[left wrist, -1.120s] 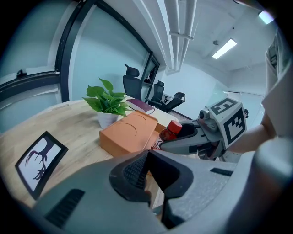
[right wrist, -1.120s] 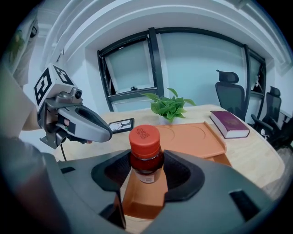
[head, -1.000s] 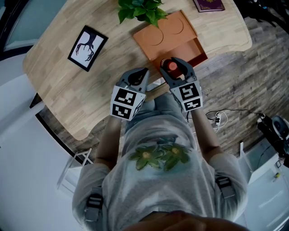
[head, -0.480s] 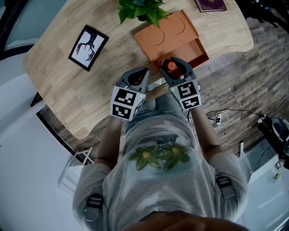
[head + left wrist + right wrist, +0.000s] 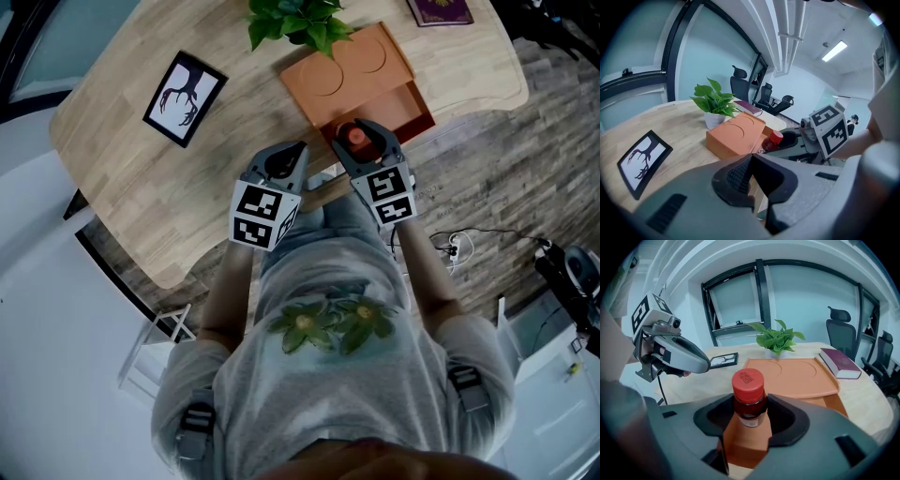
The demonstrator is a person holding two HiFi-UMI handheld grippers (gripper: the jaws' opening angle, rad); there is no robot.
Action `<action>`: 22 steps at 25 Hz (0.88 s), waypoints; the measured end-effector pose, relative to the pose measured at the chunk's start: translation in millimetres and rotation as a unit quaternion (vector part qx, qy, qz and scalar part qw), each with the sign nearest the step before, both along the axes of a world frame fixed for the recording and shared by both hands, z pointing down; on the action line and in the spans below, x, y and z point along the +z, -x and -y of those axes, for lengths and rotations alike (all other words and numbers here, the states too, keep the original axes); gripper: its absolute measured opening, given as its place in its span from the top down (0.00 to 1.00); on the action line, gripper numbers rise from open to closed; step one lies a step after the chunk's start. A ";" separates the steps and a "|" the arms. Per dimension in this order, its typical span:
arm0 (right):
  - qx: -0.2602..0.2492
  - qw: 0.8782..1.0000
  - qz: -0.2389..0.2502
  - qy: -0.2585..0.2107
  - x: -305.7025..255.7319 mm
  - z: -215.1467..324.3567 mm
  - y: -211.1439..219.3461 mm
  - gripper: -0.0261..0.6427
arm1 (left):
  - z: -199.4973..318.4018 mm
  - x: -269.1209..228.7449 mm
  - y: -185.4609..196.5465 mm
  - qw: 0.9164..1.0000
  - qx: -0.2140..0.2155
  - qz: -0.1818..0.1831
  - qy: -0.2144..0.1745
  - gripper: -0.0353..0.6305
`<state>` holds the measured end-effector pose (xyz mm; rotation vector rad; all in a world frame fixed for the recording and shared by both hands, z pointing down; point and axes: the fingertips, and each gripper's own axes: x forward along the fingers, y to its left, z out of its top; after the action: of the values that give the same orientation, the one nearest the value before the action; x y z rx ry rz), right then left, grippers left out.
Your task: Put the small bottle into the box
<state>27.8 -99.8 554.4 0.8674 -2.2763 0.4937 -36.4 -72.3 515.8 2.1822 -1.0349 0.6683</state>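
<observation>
The small bottle (image 5: pixel 749 397), dark with a red cap, stands upright between the jaws of my right gripper (image 5: pixel 750 416), which is shut on it. In the head view the right gripper (image 5: pixel 358 131) holds the bottle (image 5: pixel 353 138) at the near edge of the orange box (image 5: pixel 345 67), over its open lower compartment (image 5: pixel 405 106). That compartment (image 5: pixel 743 441) lies directly under the bottle in the right gripper view. My left gripper (image 5: pixel 751 161) is shut on nothing. The left gripper (image 5: pixel 285 157) hovers over the table's near edge, left of the right one.
A potted plant (image 5: pixel 292 21) stands behind the box, with a dark red book (image 5: pixel 436 9) at the far right. A framed black-and-white picture (image 5: pixel 182 99) lies at the left of the wooden table (image 5: pixel 131 178). Office chairs (image 5: pixel 839 333) stand beyond the table.
</observation>
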 end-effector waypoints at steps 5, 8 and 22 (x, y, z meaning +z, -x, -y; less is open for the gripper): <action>-0.004 1.000 -0.007 0.002 4.0 0.4 1.2 0.64 | 0.4 -0.4 0.7 1.000 -0.003 0.000 -0.002 0.94; -0.008 1.000 -0.012 0.006 7.9 -0.2 2.5 0.64 | 1.0 0.2 3.4 1.000 -0.007 0.001 -0.002 0.94; -0.018 0.999 -0.028 0.006 17.4 -3.1 5.8 0.64 | -1.7 1.0 5.2 1.000 -0.008 0.006 -0.005 0.94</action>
<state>22.0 -96.7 571.8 0.8220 -2.2322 0.4608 -41.5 -70.6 516.8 2.1792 -1.0625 0.6713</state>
